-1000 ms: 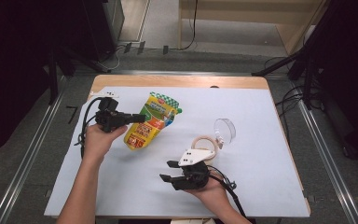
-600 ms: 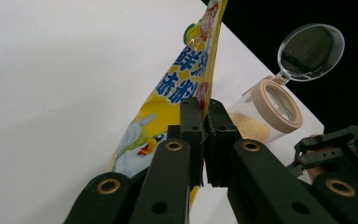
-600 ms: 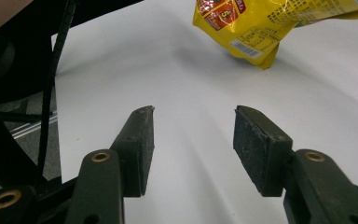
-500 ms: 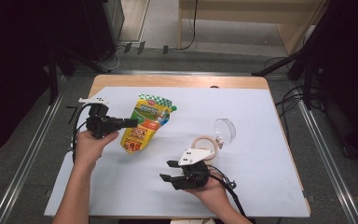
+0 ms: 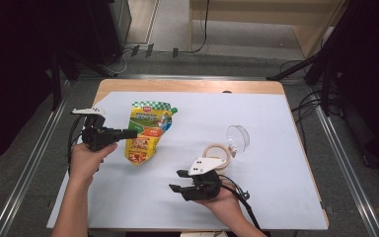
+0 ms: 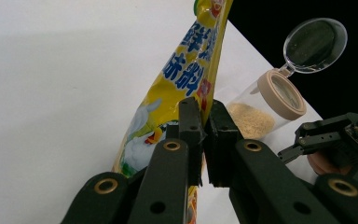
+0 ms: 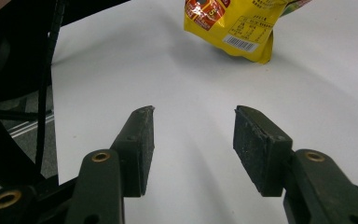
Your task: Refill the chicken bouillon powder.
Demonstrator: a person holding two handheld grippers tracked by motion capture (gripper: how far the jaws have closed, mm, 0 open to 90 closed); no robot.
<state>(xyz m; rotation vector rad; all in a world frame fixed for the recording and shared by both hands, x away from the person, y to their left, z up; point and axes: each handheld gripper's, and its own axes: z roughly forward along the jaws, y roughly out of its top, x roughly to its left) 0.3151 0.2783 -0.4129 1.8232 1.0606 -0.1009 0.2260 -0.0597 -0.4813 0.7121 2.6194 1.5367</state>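
Observation:
A yellow printed pouch [image 5: 145, 131] with a green top lies on the white table sheet [image 5: 276, 197], left of centre. My left gripper [image 5: 132, 132] reaches in from the left and is shut on the pouch's left edge. In the left gripper view the jaws pinch the pouch [image 6: 186, 79] at its rim. My right gripper [image 5: 175, 181] hovers open near the table's front, jaws pointing left. Nothing sits between its fingers [image 7: 142, 135], and the pouch's bottom end [image 7: 233, 23] lies farther ahead.
A small clear jar [image 5: 216, 150] with a tan collar lies on its side right of centre, its clear lid [image 5: 239, 137] flipped open. It holds tan grains [image 6: 247, 119]. A wooden table edge [image 5: 187, 85] runs along the back; dark floor and cables surround the table.
My left gripper has drawn back to the left, dragging the pouch leftward and turning it more upright on the sheet. The right gripper has stayed in place.

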